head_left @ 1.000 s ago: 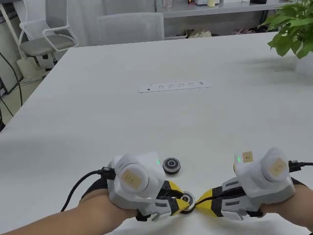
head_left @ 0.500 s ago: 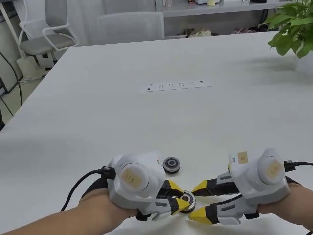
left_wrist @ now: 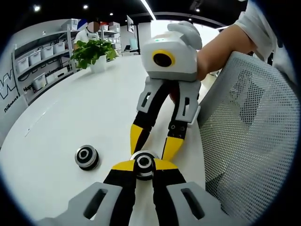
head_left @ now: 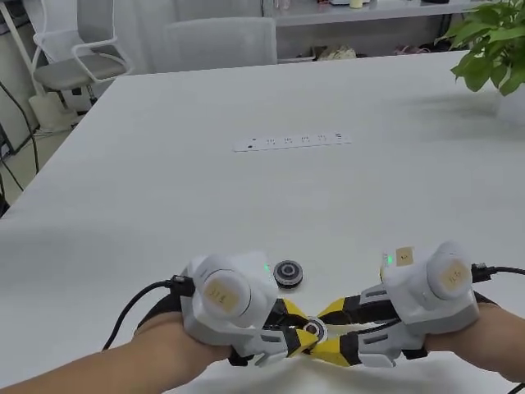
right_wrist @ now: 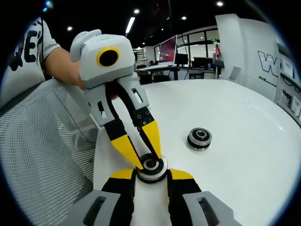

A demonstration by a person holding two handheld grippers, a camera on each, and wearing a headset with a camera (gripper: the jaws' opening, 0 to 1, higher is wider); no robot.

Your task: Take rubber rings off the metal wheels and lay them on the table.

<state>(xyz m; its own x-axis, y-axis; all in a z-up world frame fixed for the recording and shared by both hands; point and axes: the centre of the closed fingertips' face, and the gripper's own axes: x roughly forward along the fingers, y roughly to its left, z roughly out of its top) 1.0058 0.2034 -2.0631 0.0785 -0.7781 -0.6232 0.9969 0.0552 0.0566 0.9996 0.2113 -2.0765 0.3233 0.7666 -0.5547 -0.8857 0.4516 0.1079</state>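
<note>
While left gripper point(head_left: 297, 330) and right gripper point(head_left: 324, 331) are both clamping one metal wheel point(head_left: 311, 332), we are fearing a slip; rubber ring point(right_wrist: 151, 178) snagging, wheel shooting across table point(head_left: 246, 205).

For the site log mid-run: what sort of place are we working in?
Probably an office or lab workroom: a big white table with a power strip on it, an office chair behind it, shelves of storage bins and a monitor further off.

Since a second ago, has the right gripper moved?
Yes. Measured against the loose wheel in the head view, the right gripper has shifted left, toward the held wheel in the left gripper.
</note>
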